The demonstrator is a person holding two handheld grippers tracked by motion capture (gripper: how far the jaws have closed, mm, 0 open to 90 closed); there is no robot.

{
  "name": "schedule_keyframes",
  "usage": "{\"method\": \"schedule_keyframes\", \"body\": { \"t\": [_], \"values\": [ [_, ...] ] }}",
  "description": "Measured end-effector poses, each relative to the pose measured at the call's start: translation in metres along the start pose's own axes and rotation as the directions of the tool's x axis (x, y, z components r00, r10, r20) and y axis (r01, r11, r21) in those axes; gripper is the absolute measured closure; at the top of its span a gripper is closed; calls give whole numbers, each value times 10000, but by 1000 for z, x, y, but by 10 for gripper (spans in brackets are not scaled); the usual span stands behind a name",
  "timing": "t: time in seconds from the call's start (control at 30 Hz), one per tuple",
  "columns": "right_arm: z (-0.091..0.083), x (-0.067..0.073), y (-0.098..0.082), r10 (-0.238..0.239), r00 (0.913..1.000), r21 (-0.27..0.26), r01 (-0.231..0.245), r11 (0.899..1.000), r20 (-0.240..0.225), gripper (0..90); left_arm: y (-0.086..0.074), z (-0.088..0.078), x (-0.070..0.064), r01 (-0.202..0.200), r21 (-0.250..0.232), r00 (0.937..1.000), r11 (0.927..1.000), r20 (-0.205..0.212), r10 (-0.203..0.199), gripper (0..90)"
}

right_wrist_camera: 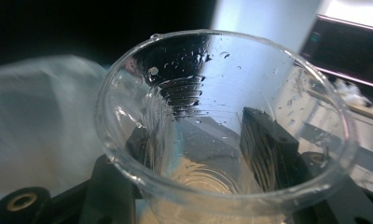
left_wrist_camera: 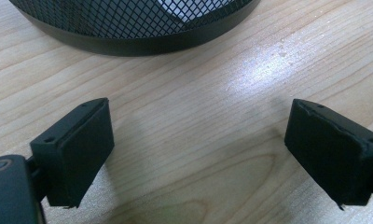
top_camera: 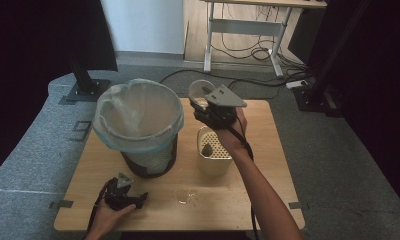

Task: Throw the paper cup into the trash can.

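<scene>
Your right gripper (top_camera: 202, 107) is clamped on a clear plastic cup (top_camera: 200, 93) and holds it in the air, between the lined bin (top_camera: 138, 120) and the cream strainer pot (top_camera: 214, 150). In the right gripper view the cup (right_wrist_camera: 222, 126) sits between the two black jaws, its wall wet with droplets, with a little pale liquid apparently at the bottom. The cup's mouth tilts toward the bin's bag (right_wrist_camera: 40, 121).

Progress: the cup is picked up and lifted clear of the table (top_camera: 258, 185). The strainer pot already holds one dark lump (top_camera: 207, 149) on its perforated floor, so draining there is likely finished. A small wet patch (top_camera: 184, 196) lies on the table in front of the pot. What remains, by judgement: carry the cup over the bin's open bag, then let it go.

Your left gripper (top_camera: 122, 196) rests on the table near the front edge, jaws spread wide and empty, with bare wood between them in the left gripper view. The bin's mesh base (left_wrist_camera: 128, 23) stands just beyond.

Limits of view:
- The bin's inside is washed out; its contents cannot be made out
- The lump in the pot is too small to identify
- The cup's base is cut off in the right gripper view
</scene>
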State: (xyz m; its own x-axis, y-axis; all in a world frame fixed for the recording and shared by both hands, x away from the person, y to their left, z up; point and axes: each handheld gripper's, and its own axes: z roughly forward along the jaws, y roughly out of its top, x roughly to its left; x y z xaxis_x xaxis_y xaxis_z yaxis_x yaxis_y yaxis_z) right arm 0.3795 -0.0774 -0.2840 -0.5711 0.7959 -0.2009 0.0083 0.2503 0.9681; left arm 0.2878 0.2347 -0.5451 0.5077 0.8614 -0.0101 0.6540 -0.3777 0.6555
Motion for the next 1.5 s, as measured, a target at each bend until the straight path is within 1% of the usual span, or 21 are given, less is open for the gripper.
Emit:
{"method": "schedule_keyframes", "body": {
  "t": [0.07, 0.13, 0.2, 0.3, 0.37, 0.4, 0.43, 0.53, 0.57, 0.63, 0.67, 0.7, 0.77, 0.87, 0.93, 1.07, 1.13, 1.23, 1.3, 1.37, 1.5],
  "values": [
    [8, 10, 14, -30, 9995, -155, 25, 9999, -327, 497, 0, 0, 0, -11, 0, 10000, 10000, 13, 11, 75],
    [18, 20, 26, 109, 9972, -260, -129, 9996, -745, 496, 0, 0, 0, -13, 3, 10000, 10000, 16, 13, 75],
    [29, 29, 35, 267, 9928, -332, -307, 9990, -1166, 494, 0, 0, 0, -22, 4, 10000, 10000, 24, 22, 75],
    [49, 43, 44, 429, 9841, -162, -464, 9988, -1721, 490, 0, 0, 1, -47, 7, 10000, 10000, 50, 47, 75],
    [64, 52, 48, 486, 9807, 41, -487, 9988, -1895, 488, 0, 0, 1, -63, 14, 10000, 10000, 63, 63, 74],
    [70, 56, 50, 404, 9819, 139, -385, 9992, -1850, 487, 0, 0, 1, -66, 11, 10000, 10000, 67, 66, 75],
    [74, 59, 50, 404, 9820, 219, -370, 9991, -1845, 485, 0, 0, 1, -65, 13, 10000, 10000, 66, 65, 74],
    [89, 69, 52, 504, 9781, 484, -414, 9980, -2022, 468, 0, 0, 1, -76, 10, 9999, 10000, 73, 76, 74],
    [93, 71, 52, 563, 9760, 576, -451, 9973, -2106, 436, 0, 0, 1, -75, 9, 9999, 10000, 73, 75, 75],
    [101, 74, 52, 795, 9745, 732, -655, 9952, -2099, 243, 0, 0, 1, -77, 6, 9999, 10000, 70, 77, 74],
    [105, 76, 51, 818, 9760, 926, -641, 9936, -2018, 173, 0, 0, 1, -86, 1, 9999, 10000, 73, 86, 75],
    [109, 77, 51, 832, 9768, 1130, -617, 9917, -1973, 137, 0, 0, 1, -82, -2, 9999, 10000, 73, 82, 75],
    [111, 78, 49, 866, 9745, 1318, -599, 9895, -2069, 128, 0, 0, 1, -78, 2, 9999, 10000, 72, 78, 75],
    [106, 76, 45, 692, 9743, 1336, -410, 9902, -2143, 128, -1, 0, 1, -92, 2, 9999, 10000, 76, 92, 75],
    [99, 71, 43, 700, 9744, 1289, -430, 9907, -2135, 129, -1, -1, 1, -90, -2, 9999, 10000, 74, 90, 75],
    [77, 55, 34, 845, 9756, 997, -654, 9929, -2024, 138, -1, -1, 1, -104, -8, 9999, 9999, 57, 104, 75],
    [63, 45, 26, 891, 9771, 872, -734, 9935, -1932, 151, -1, -1, 1, -104, -14, 9999, 9999, 59, 104, 75],
    [40, 30, 9, 932, 9806, 706, -821, 9941, -1723, 173, -1, -1, 1, -82, -27, 9999, 10000, 74, 83, 75],
    [22, 19, -6, 995, 9823, 611, -908, 9940, -1586, 184, -1, -1, 1, -94, -34, 9999, 10000, 68, 94, 75],
    [8, 11, -19, 1021, 9846, 594, -944, 9938, -1418, 195, -1, -1, 1, -93, -58, 9999, 9999, 67, 94, 75],
    [-21, -3, -53, 1229, 9855, 575, -1168, 9915, -1169, 209, -2, -1, 1, -73, -60, 10000, 10000, 53, 73, 75]
  ]
}}
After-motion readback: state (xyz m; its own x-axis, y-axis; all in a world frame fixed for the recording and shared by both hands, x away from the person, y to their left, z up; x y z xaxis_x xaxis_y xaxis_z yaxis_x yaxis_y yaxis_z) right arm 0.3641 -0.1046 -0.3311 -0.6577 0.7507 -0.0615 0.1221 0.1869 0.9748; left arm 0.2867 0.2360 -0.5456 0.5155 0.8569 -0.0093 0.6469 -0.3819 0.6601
